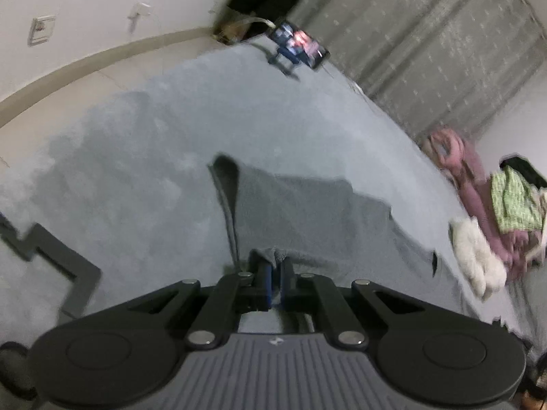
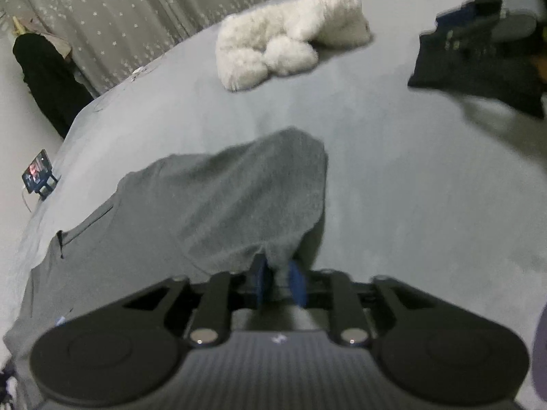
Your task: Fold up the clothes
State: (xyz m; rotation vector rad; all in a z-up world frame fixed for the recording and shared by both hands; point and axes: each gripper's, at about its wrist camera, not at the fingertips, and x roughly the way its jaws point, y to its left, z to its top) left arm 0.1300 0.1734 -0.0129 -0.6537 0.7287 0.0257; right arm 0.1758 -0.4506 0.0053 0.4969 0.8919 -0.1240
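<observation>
Garment: grey garment, probably trousers or a sweatshirt with a slit pocket on its left part; exact type cannot be told.
Location: on the pale grey bed cover, spread from both grippers forward and toward the middle of the bed.
Left gripper: fingers drawn narrow, pinching a bunched edge of the garment.
Right gripper: blue pads close together with a fold of grey cloth between them.
Key relation: both gripped points sit on the near edge; the cloth lies ahead of the fingers, one flap raised and doubled over in the right wrist view.
Long axis: judged to run across the grippers, left to right; blur limits certainty.
Nearer hand: neither; both hold the same edge.
Next move, judged: carry the near edge forward evenly.
Nearby: white fluffy item, dark clothes, pink and green clothes, phone on a stand, all well apart from the garment.
</observation>
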